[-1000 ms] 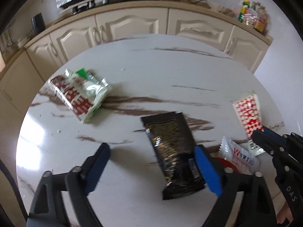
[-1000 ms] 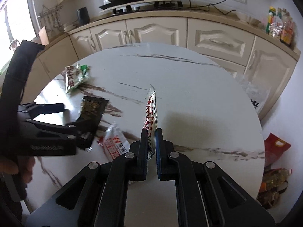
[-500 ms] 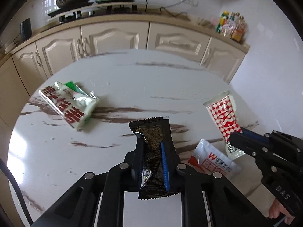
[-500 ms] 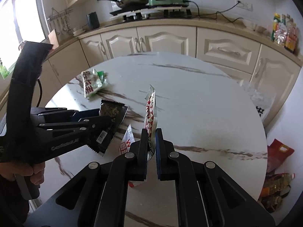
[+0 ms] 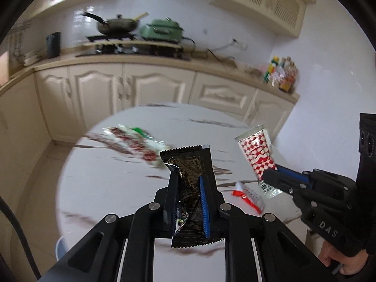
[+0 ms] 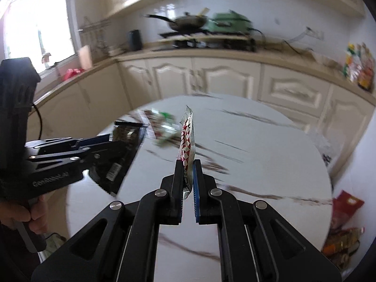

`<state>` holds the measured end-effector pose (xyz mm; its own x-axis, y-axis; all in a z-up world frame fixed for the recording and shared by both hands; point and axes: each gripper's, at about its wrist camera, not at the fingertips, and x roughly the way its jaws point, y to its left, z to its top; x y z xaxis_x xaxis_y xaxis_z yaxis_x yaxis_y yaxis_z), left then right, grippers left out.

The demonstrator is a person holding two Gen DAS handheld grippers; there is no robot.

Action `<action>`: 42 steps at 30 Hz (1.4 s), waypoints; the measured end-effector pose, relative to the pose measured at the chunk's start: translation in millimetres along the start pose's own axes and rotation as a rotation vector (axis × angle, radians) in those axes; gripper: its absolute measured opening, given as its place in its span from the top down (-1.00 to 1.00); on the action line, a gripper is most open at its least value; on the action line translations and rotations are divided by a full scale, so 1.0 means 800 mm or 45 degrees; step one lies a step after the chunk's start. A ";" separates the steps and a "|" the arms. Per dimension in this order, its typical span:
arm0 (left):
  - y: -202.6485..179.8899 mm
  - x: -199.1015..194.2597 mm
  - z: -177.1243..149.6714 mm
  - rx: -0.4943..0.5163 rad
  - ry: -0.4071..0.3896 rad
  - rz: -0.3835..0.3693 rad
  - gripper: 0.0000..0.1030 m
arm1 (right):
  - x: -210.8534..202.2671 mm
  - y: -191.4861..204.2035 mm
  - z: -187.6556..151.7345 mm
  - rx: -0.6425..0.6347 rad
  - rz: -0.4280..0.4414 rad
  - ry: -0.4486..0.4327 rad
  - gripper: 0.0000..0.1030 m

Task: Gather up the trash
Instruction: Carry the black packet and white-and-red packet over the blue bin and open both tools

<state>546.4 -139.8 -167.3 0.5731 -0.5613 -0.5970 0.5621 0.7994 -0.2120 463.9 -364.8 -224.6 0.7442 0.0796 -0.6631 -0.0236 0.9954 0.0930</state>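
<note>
Currently both grippers are loaded and clear of the round marble table (image 5: 98,188), so the coming move turns on what remains on the tabletop and which hand lies nearer to it.

Left side: the left gripper (image 5: 188,196) is clenched on the black wrapper (image 5: 188,164). Its jaws have just been closing, and the wrapper sits between them. The wrapper's long axis runs along the fingers, with its serrated end projecting past the tips.

Ahead and to the left of this gripper, the green-and-red snack bag (image 5: 134,144) lies on the table, long axis slanting down to the right. It is blurred. The left hand is the nearer one to it.

Between the two grippers, the small red-and-white sachet (image 5: 248,196) lies flat on the table near its right edge, just beside the right gripper's tips.

Right side: the right gripper (image 6: 188,176) is clamped on the red-checked wrapper (image 6: 187,138), which stands edge-on and upright from the pads.

Judgement: neither hand can take another item until its load is dropped.
</note>
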 end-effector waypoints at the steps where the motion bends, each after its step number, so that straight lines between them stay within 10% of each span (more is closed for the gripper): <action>1: 0.008 -0.013 -0.003 -0.006 -0.010 0.006 0.75 | -0.002 0.019 0.004 -0.023 0.025 -0.007 0.85; 10: 0.141 -0.173 -0.066 -0.140 -0.126 0.250 0.75 | 0.023 0.225 0.021 -0.228 0.288 -0.037 0.85; 18: 0.290 -0.228 -0.160 -0.394 -0.019 0.432 0.75 | 0.126 0.410 -0.027 -0.390 0.498 0.132 0.85; 25: 0.402 -0.164 -0.245 -0.585 0.245 0.443 0.75 | 0.265 0.476 -0.102 -0.434 0.516 0.426 0.85; 37: 0.545 -0.008 -0.308 -0.737 0.582 0.422 0.68 | 0.481 0.449 -0.196 -0.348 0.442 0.790 0.85; 42: 0.583 0.021 -0.294 -0.785 0.599 0.462 -0.11 | 0.521 0.441 -0.206 -0.336 0.439 0.837 0.85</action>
<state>678.0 274.2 -458.2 0.2710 -0.2102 -0.9394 -0.1114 0.9625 -0.2475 656.0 28.6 -590.8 0.1203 0.3196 -0.9399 -0.4000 0.8821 0.2487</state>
